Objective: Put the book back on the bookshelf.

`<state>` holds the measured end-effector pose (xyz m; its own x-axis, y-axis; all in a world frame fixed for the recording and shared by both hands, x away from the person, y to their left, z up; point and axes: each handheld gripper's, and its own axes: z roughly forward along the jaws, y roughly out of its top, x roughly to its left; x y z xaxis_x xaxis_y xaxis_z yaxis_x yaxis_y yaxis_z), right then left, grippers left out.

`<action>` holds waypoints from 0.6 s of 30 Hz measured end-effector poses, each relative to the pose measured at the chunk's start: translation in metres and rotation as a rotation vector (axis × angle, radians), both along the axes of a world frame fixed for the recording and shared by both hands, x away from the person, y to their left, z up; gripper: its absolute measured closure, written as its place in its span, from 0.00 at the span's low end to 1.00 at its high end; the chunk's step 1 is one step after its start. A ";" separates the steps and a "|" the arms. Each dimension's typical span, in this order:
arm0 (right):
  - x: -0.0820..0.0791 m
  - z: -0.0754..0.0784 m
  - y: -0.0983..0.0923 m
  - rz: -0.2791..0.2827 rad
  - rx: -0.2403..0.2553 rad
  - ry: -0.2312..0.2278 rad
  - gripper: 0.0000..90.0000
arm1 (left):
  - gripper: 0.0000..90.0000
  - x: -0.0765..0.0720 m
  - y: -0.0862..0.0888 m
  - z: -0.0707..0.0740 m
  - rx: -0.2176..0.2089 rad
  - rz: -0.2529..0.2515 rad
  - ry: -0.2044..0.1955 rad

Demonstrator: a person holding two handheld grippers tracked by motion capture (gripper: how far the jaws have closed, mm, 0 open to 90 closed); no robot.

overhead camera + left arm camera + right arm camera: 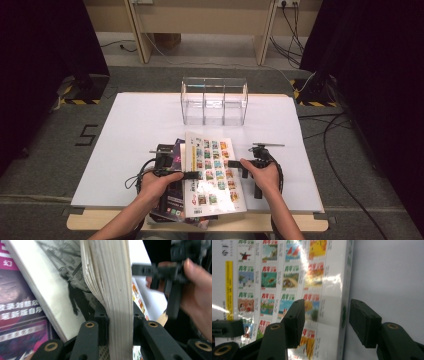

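At the lower centre of the high view we see a white book point(214, 172) with rows of small coloured pictures on its cover, lying on top of darker books point(170, 197) at the near edge of the white table point(130, 125). Our left gripper point(192, 175) comes in from the lower left and is clamped on this book's left edge; in the left gripper view the thick block of pages point(112, 295) rises between the two black jaws, which press on it from both sides. Our right gripper point(235, 164) sits at the book's right edge, its jaws standing wide apart: in the right gripper view one jaw lies over the cover point(287, 290), the other beyond the edge above bare table, neither pressing. Farther back, in the upper centre, a clear plastic organiser point(214, 101) with three compartments stands on the table.
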<state>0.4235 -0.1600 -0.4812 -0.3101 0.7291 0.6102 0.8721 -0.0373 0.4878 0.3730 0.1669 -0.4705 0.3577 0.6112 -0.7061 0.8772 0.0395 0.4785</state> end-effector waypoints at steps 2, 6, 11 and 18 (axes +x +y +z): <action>0.008 0.004 0.002 0.003 -0.011 -0.010 0.51 | 0.84 0.001 0.010 -0.005 -0.014 -0.007 0.061; 0.018 0.004 0.008 0.024 -0.008 0.003 0.50 | 0.84 0.001 0.015 -0.007 -0.014 -0.008 0.086; 0.027 0.001 0.017 0.050 -0.012 0.045 0.50 | 0.84 0.003 0.022 -0.010 -0.016 -0.014 0.118; 0.030 -0.007 0.026 0.098 0.063 0.132 0.49 | 0.83 0.005 0.022 -0.011 -0.006 -0.019 0.123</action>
<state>0.4530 -0.1339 -0.4884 -0.2914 0.6586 0.6938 0.9296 0.0238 0.3678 0.3780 0.1887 -0.4813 0.2796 0.6008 -0.7489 0.9299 0.0247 0.3670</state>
